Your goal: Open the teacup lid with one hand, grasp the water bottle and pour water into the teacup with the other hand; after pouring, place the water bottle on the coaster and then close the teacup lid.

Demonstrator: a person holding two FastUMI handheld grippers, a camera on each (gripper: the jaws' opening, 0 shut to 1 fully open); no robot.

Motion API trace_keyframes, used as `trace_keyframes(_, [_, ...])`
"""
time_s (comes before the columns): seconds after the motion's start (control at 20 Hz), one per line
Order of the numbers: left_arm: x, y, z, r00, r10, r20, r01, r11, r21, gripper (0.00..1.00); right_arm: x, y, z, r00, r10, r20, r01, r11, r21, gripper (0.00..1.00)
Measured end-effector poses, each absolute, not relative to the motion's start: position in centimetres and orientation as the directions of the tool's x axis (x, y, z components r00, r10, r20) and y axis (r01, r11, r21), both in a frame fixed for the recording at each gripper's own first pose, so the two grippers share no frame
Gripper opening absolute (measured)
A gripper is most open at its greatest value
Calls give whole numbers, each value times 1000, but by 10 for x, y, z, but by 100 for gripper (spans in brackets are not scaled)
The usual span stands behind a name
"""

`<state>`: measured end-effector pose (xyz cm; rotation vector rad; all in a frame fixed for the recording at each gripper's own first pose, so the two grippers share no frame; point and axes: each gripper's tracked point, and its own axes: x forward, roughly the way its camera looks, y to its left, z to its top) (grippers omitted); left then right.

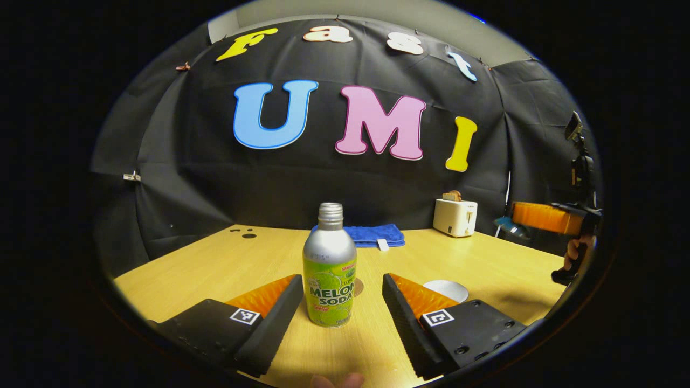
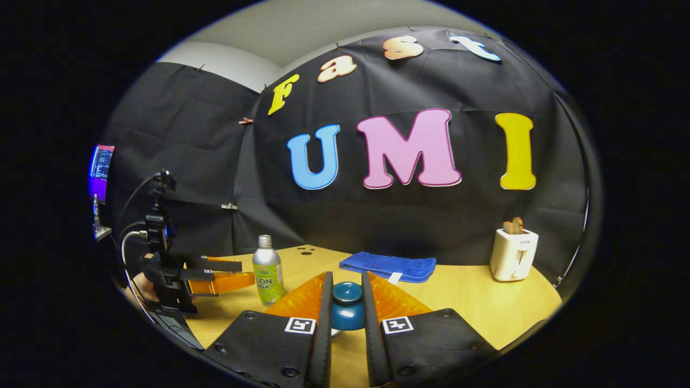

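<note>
The silver-and-green metal water bottle (image 1: 329, 267) stands upright and uncapped on the wooden worktop (image 1: 215, 264), between the wide-spread fingers of the left gripper (image 1: 342, 302), untouched, ready for grasping. The right gripper (image 2: 346, 302) is narrowed around the dark blue rounded teacup lid (image 2: 346, 293); actual contact I cannot tell. A round coaster (image 1: 446, 290) lies just beside.

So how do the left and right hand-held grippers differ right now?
The left hand-held gripper is wide open, its fingers either side of the soda bottle without touching it; the right hand-held gripper is closed on the blue teacup lid. The left sits low by the table; the right appears higher, above it. Both face the booth's back wall.
</note>
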<state>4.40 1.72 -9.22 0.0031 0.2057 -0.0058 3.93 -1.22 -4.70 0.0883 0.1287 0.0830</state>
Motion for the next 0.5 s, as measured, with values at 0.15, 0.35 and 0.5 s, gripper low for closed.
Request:
trace_keyframes(0.15, [62,27,-109,969,29,-247,-31,1000,-3,94,33,-32,-40,992,61,-109,-49,992,114,30])
trace_keyframes(0.35, [84,32,-118,962,50,-270,-44,999,27,94,26,-53,-35,993,36,-115,-22,992,122,30])
trace_keyframes(0.5, [94,28,-115,967,46,-252,-41,999,25,94,23,-62,-32,994,25,-110,-9,989,144,30])
